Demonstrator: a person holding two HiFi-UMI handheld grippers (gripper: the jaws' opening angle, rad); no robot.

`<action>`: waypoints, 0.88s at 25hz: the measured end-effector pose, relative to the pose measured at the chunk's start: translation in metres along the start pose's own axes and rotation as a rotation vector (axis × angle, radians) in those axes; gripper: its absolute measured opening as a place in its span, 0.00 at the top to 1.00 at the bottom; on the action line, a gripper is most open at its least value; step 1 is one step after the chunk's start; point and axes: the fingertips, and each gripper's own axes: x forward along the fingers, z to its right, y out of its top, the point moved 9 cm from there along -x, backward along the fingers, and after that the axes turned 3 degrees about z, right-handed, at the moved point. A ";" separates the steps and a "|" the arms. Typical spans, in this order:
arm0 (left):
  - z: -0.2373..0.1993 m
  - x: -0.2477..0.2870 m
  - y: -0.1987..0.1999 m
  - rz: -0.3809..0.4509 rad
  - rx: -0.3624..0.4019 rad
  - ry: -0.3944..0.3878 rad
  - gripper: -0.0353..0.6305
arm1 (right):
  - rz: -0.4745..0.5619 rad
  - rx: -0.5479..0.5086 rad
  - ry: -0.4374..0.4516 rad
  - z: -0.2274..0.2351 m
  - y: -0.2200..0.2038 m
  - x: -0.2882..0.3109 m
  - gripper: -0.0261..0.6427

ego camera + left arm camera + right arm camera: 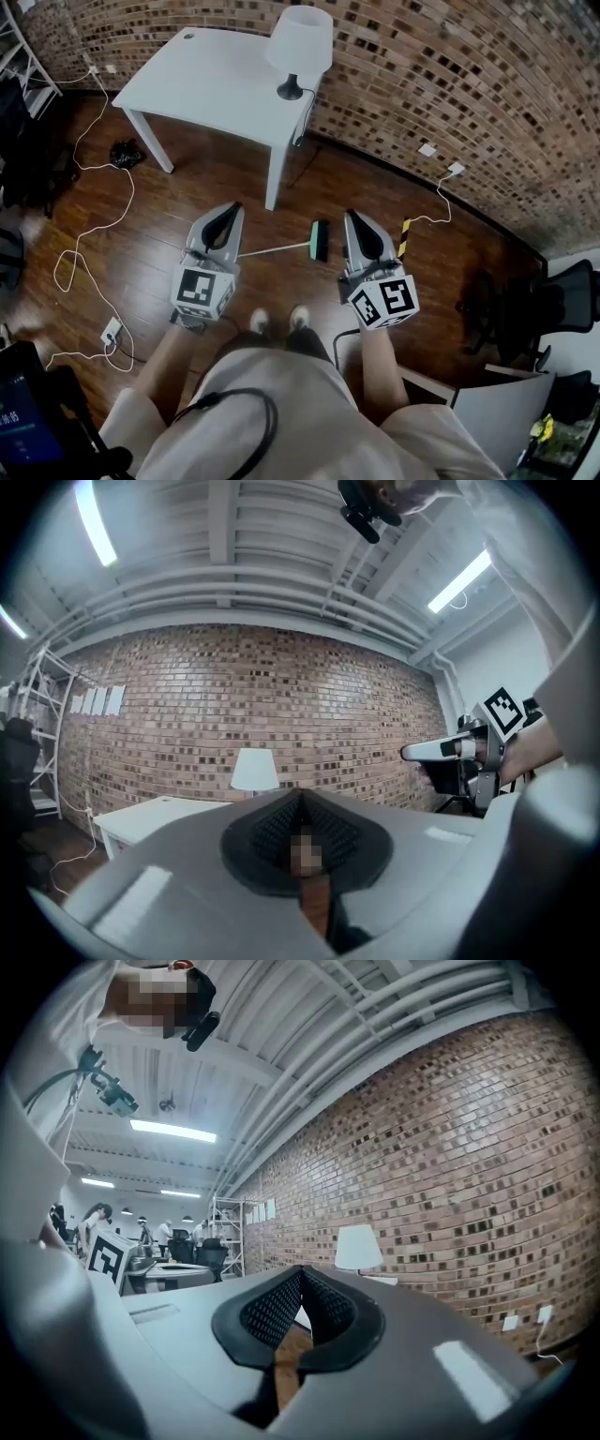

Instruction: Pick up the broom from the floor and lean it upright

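Note:
The broom lies flat on the wooden floor in the head view, with its pale handle running left and its dark green head at the right. My left gripper hangs above the handle's left end, jaws shut and empty. My right gripper is held just right of the broom head, jaws shut and empty too. Both point level toward the brick wall. In the left gripper view the closed left gripper faces the wall, and the right gripper shows at the right. The right gripper view shows the shut right gripper.
A white table with a white lamp stands against the wall ahead. White cables trail across the floor at the left to a power strip. A black office chair sits at the right. A yellow-black striped post stands near the right gripper.

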 end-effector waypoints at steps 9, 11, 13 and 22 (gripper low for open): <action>0.004 0.013 -0.018 -0.025 -0.014 0.067 0.94 | -0.043 -0.018 0.068 0.025 -0.013 0.017 0.94; 0.001 0.016 -0.026 -0.034 -0.018 0.089 0.94 | -0.059 -0.016 0.090 0.030 -0.021 0.024 0.94; -0.002 0.018 -0.036 -0.046 -0.023 0.112 0.94 | -0.079 -0.014 0.113 0.034 -0.030 0.032 0.94; -0.033 0.023 -0.088 -0.126 -0.043 0.212 0.94 | -0.181 -0.028 0.296 0.043 -0.099 0.090 0.88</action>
